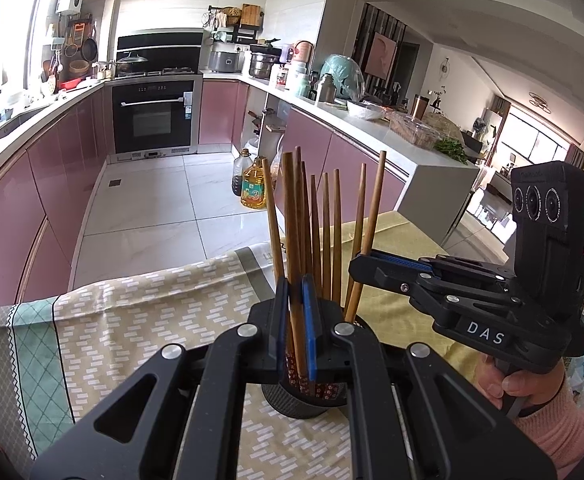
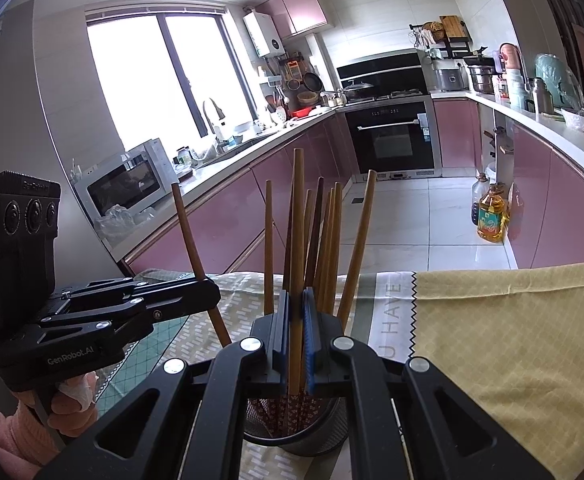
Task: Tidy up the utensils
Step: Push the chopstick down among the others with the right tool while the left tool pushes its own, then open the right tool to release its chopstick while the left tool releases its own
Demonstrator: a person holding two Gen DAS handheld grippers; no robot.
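Cloth (image 1: 124,320) covers the table under our work, a patterned piece on one side and a yellow piece (image 2: 504,328) on the other, and its far edge drops off toward the kitchen floor. Close to that far edge, about midway along it, we see the dark mesh holder (image 2: 324,436) standing upright on the patterned cloth. Wooden chopsticks (image 1: 324,232) fan out of it, tips up, their patterned lower ends down inside the cup.

We hold both grippers level and pointed toward the holder, meeting it from different sides. Our left gripper (image 1: 295,320) reaches in just above the holder's rim with its blue pads pressed together on one or two chopsticks that stand nearly upright; in the right wrist view the same tool (image 2: 208,294) comes in from the left edge, fingers horizontal, pinching a stick that leans away from the bundle. Our left hand (image 2: 72,400), in a pink sleeve, grips the handle below it.

Our right gripper (image 2: 295,328) is likewise clamped on a tall upright chopstick (image 2: 297,240) over the holder's mouth. From the left wrist view it (image 1: 362,264) enters from the right, jaws closed on a leaning stick, with our right hand (image 1: 524,384) wrapped round the handle underneath.
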